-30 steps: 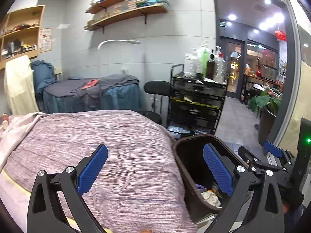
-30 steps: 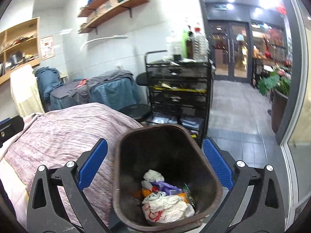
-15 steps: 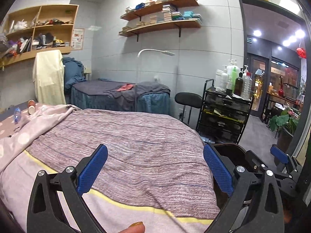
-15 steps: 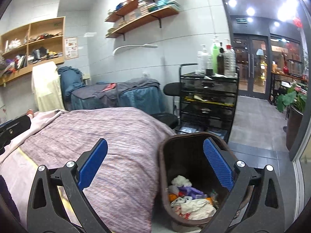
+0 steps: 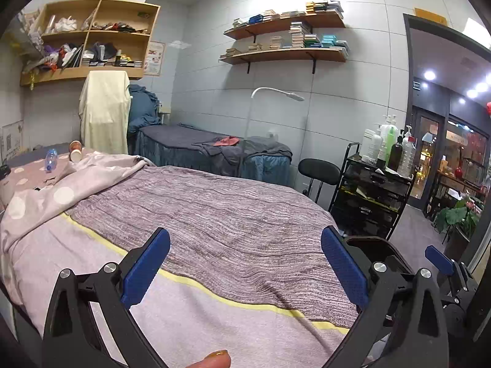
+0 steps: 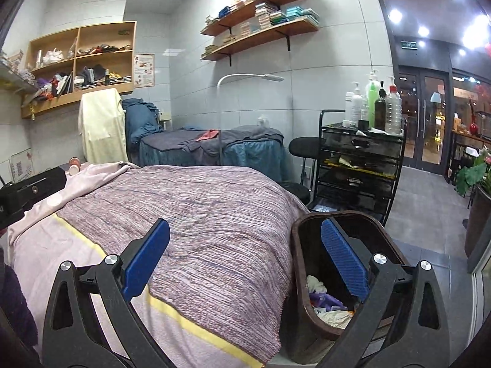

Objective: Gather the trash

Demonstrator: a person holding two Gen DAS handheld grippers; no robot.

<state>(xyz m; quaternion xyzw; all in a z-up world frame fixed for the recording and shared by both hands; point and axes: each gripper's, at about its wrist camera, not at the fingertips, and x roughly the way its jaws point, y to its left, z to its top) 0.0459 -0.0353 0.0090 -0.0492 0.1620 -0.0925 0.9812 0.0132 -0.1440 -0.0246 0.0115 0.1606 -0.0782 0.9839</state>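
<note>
The left claw [image 5: 245,268] is hanging over the bed [image 5: 214,214] with its fingers spread apart, gripping nothing. The right claw [image 6: 245,263] is likewise gaping wide and carrying nothing, one finger over the blanket [image 6: 214,214], the other over the bin [image 6: 310,312]. The bin is standing on the floor just beside the bed's end, with crumpled trash [image 6: 333,317] lying in it. A bottle [image 5: 51,156] and a cup [image 5: 75,155] are lying at the far head of the bed
</note>
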